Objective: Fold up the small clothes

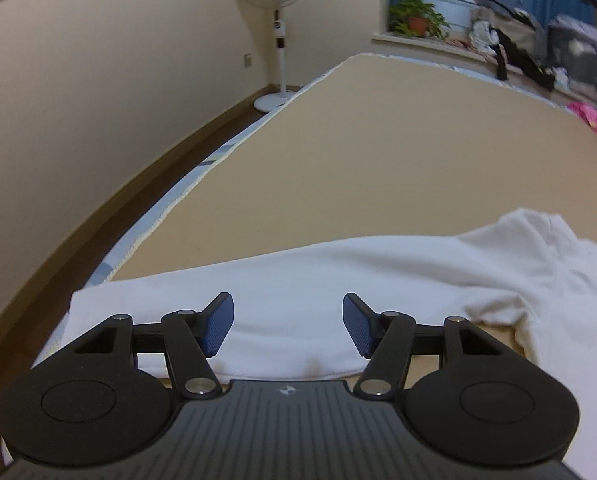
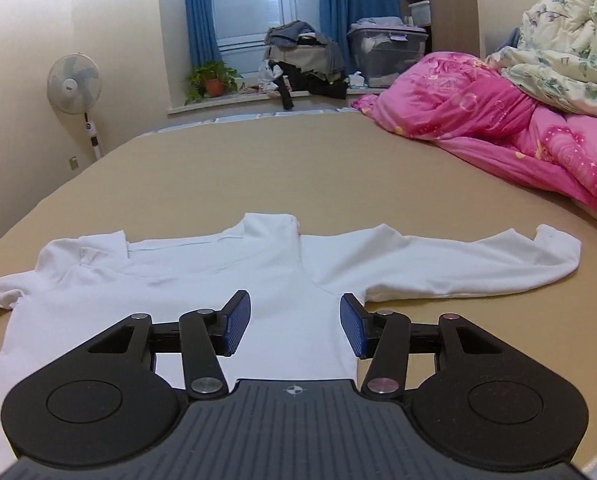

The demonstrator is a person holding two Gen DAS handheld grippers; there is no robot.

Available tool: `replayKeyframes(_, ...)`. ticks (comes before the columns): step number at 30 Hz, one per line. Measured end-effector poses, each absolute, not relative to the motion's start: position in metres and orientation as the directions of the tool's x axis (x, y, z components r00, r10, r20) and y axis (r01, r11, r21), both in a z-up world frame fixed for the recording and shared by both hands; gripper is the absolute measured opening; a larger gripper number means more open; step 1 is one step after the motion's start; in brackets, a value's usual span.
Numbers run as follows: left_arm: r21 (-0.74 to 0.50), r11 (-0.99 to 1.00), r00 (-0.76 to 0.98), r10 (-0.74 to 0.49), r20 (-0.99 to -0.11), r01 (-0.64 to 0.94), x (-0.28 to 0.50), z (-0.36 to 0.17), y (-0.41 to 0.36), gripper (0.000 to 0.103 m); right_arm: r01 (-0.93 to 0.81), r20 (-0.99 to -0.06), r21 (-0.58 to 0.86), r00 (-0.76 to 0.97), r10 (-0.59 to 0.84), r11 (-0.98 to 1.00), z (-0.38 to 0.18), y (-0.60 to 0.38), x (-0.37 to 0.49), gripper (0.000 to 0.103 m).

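Note:
A small white long-sleeved top (image 2: pixel 234 280) lies flat on the tan bed sheet (image 2: pixel 298 168), collar away from me, its right sleeve (image 2: pixel 458 260) stretched out to the right. My right gripper (image 2: pixel 295 326) hovers open over the top's right side near the armpit, nothing between its blue pads. In the left wrist view the top's left sleeve (image 1: pixel 298 280) runs across the sheet (image 1: pixel 378 140) toward the bed's left edge. My left gripper (image 1: pixel 288 326) is open above that sleeve, its pads apart with only cloth below them.
A pink quilt (image 2: pixel 498 120) and a floral duvet (image 2: pixel 558 52) are heaped at the right of the bed. Beyond the bed, the window sill (image 2: pixel 226 102) holds a potted plant (image 2: pixel 212 80), piled clothes and a storage box. A standing fan (image 1: pixel 276 20) stands by the left wall.

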State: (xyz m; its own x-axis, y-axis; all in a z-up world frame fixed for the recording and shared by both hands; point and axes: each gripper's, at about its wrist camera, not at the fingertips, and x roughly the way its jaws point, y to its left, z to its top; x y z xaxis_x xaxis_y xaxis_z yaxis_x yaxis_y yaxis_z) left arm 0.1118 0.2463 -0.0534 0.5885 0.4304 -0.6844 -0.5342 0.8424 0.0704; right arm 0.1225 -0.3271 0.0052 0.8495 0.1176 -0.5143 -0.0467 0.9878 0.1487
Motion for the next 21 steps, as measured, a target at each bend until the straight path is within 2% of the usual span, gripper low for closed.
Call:
replayKeyframes(2, 0.061, 0.837, 0.58, 0.427, -0.693, -0.544, 0.108, -0.054, 0.256, 0.066, -0.03, -0.518, 0.169, 0.848, 0.115, 0.985, 0.003, -0.328, 0.126, 0.047)
replayKeyframes(4, 0.064, 0.833, 0.568, 0.429, -0.702, -0.55, 0.107, -0.054, 0.262, 0.066, -0.024, -0.52, 0.181, 0.846, 0.116, 0.983, 0.0, -0.329, 0.13, 0.038)
replayKeyframes(8, 0.067, 0.82, 0.548, 0.438, -0.713, -0.569, 0.109, -0.06, 0.269, 0.066, -0.015, -0.522, 0.184, 0.846, 0.111, 0.983, -0.003, -0.329, 0.137, 0.033)
replayKeyframes(16, 0.062, 0.782, 0.499, 0.454, -0.739, -0.62, 0.098, -0.067, 0.296, 0.067, -0.036, -0.521, 0.184, 0.844, 0.129, 0.982, -0.005, -0.321, 0.142, 0.032)
replayKeyframes(21, -0.081, 0.711, 0.472, 0.373, -0.799, -0.699, 0.08, -0.074, 0.333, 0.068, -0.05, -0.523, 0.185, 0.841, 0.142, 0.981, -0.005, -0.316, 0.144, 0.032)
